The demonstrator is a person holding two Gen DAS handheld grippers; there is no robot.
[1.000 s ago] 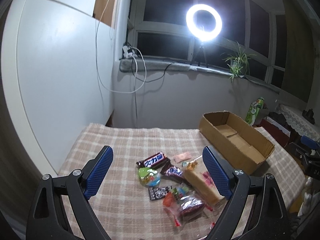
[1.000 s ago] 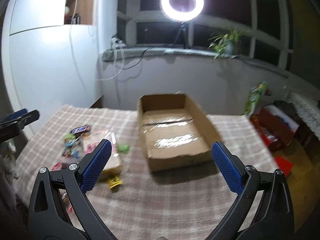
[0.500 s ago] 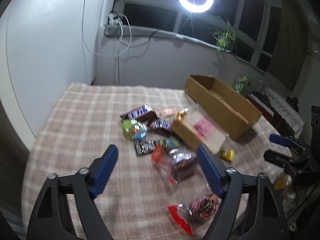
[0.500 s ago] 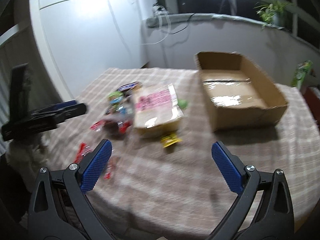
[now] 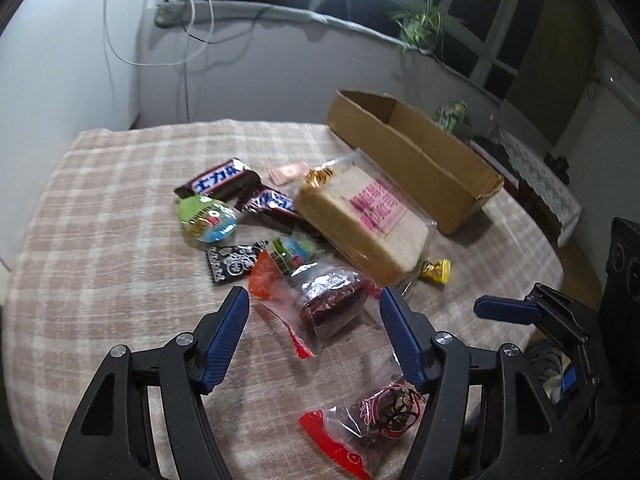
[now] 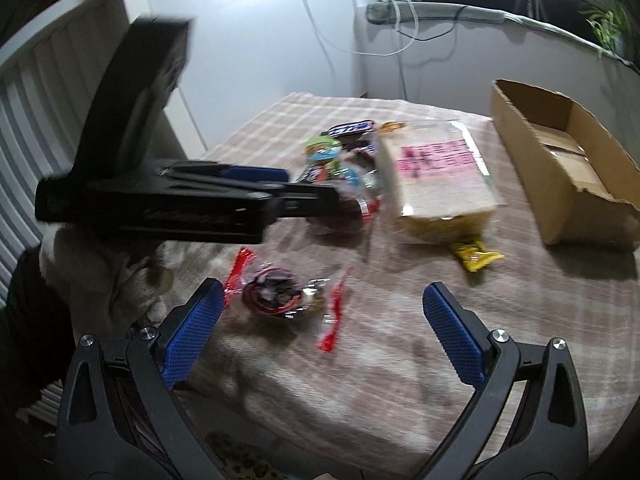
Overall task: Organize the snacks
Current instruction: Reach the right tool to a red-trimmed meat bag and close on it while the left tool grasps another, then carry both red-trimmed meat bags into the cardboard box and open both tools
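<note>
A pile of snacks lies on the checked tablecloth [image 5: 100,240]. It holds a bagged loaf of bread [image 5: 360,216], chocolate bars [image 5: 220,178], a green round pack [image 5: 206,218], a dark cake in clear wrap [image 5: 328,300], a second small wrapped cake [image 5: 380,412] and a yellow candy [image 5: 436,270]. An open, empty cardboard box [image 5: 412,156] stands beyond the bread. My left gripper [image 5: 314,320] is open and empty, just above the dark cake. My right gripper [image 6: 320,316] is open and empty, above the small wrapped cake [image 6: 272,292]. The left gripper also shows in the right wrist view [image 6: 272,184].
A white wall and cabinet stand left of the table. A windowsill with cables, a ring light and a plant [image 5: 420,28] runs behind. The table's near edge drops off close below both grippers. A dark speaker [image 5: 624,264] stands at the right.
Both grippers have swung down and in toward the snack pile. The left one now hovers over the dark cake and the right one over the small wrapped cake. Both stay open.
</note>
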